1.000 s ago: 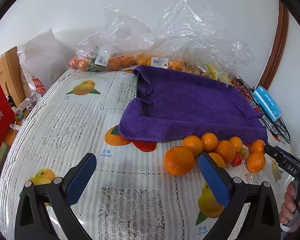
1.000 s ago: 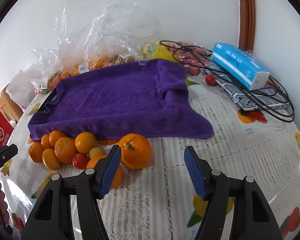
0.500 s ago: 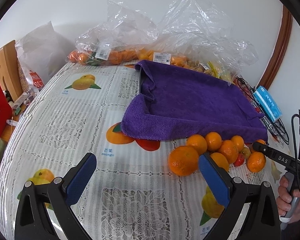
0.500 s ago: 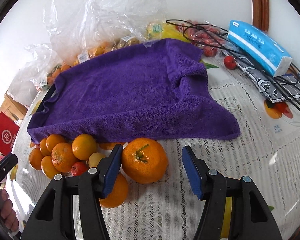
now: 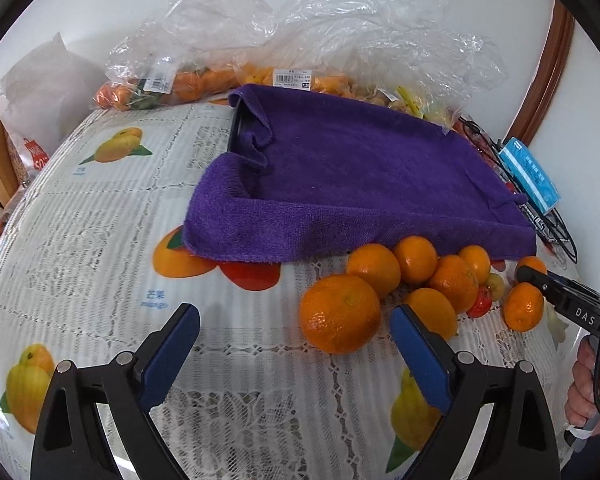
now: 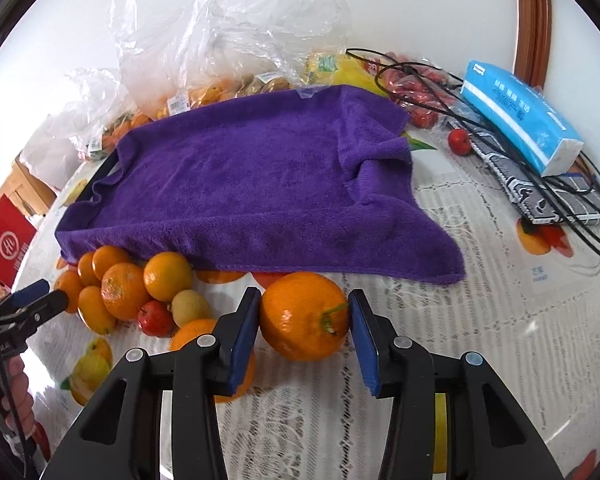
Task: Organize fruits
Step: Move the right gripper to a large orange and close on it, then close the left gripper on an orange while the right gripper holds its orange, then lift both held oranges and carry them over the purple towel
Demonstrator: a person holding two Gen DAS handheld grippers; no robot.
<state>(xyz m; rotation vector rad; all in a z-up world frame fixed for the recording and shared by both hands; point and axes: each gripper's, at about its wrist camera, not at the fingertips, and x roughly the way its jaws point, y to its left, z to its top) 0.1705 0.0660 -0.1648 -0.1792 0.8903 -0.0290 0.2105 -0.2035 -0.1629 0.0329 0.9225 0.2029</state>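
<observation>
We are at the pick-up step, ahead of the purple terry towel (image 6: 260,184) draped over a dark tray, our landmark. Just in front of its near hem, the right gripper (image 6: 304,320) has just been closing its blue pads around the large stemmed orange (image 6: 304,316) resting on the lace tablecloth (image 6: 480,320); they stand at its flanks, and we cannot tell whether they press yet. Next, we judge, comes a firm squeeze, a lift and a carry over the hem onto the towel.

The left gripper (image 5: 296,344), jaws just narrowing yet wide and empty, hovers before the hem's other end beside a dimpled round orange (image 5: 340,312).

Smaller mandarins (image 6: 120,276) crowd the hem beside our orange, one lying under the gripper's left finger, and may roll if nudged. Crinkled clear produce bags (image 6: 220,40) lie behind the towel, black cables (image 6: 500,140) to its right.
</observation>
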